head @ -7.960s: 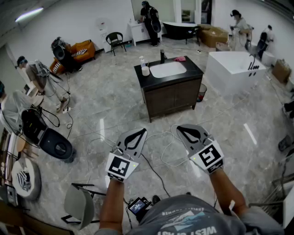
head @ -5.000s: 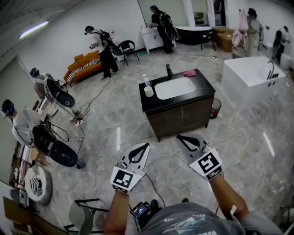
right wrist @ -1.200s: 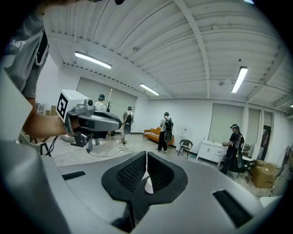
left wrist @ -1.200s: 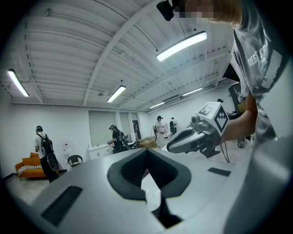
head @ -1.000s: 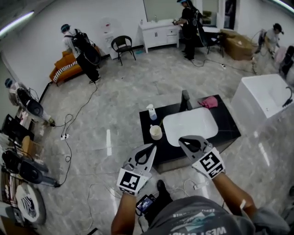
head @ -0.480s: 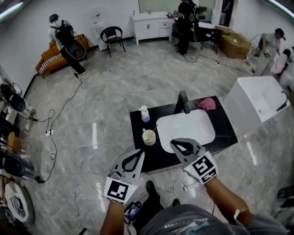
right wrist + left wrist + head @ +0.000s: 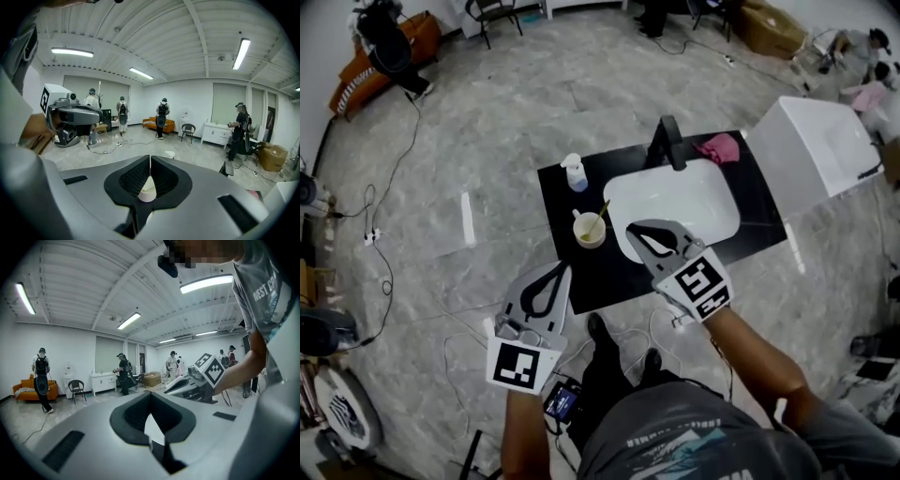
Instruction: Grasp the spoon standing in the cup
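Observation:
In the head view a cream cup (image 7: 588,232) stands on the black vanity top (image 7: 558,202), left of the basin. A yellow-green spoon (image 7: 598,217) leans in it, handle up and to the right. My right gripper (image 7: 630,228) is shut with nothing in it. Its tips hang just right of the cup, over the basin's near left edge. In the right gripper view the cup (image 7: 148,191) shows beyond the shut right gripper (image 7: 150,158). My left gripper (image 7: 563,268) is shut and empty, over the counter's front edge, nearer me than the cup. The left gripper view shows only the room past the left gripper (image 7: 150,393).
The white basin (image 7: 684,202) fills the counter's middle, with a black faucet (image 7: 667,142) behind it. A soap bottle (image 7: 574,172) stands behind the cup. A pink cloth (image 7: 718,147) lies at the back right. A white bathtub (image 7: 820,150) stands to the right. Cables (image 7: 469,328) trail on the floor.
The view has closed in on the vanity. Both grippers, earlier over the floor, now reach the counter, the right one beside the cup. Both stay shut.

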`<state>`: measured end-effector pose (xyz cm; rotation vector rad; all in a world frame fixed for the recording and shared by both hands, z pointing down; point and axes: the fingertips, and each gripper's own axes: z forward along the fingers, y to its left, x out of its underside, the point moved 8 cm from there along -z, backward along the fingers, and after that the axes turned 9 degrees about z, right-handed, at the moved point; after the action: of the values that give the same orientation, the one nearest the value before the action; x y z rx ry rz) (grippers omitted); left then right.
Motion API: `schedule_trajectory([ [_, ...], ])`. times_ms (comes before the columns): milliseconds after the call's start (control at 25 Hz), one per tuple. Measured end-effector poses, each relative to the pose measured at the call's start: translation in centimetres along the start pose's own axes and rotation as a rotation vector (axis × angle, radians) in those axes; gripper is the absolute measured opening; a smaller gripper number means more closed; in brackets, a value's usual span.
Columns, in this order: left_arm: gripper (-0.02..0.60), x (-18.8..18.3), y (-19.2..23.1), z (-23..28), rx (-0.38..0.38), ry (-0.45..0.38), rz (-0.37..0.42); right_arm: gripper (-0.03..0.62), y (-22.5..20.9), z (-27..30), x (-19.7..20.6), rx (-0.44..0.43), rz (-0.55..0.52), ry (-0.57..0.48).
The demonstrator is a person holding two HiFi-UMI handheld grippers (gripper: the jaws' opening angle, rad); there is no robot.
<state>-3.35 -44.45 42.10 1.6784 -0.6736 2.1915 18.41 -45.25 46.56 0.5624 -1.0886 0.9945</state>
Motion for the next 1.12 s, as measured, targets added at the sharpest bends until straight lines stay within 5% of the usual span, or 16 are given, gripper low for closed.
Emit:
schedule_trajectory([
  [960, 0.003, 10.4, 3.1, 5.0, 0.059, 0.091, -0.124, 0.037, -5.8, 12.6, 11.6, 0.048, 0.237, 0.143],
  [1120, 0.003, 11.3, 3.6, 5.5, 0.069, 0.092, -0.145, 0.12, -6.1, 13.9, 12.7, 0.053, 0.285, 0.167],
])
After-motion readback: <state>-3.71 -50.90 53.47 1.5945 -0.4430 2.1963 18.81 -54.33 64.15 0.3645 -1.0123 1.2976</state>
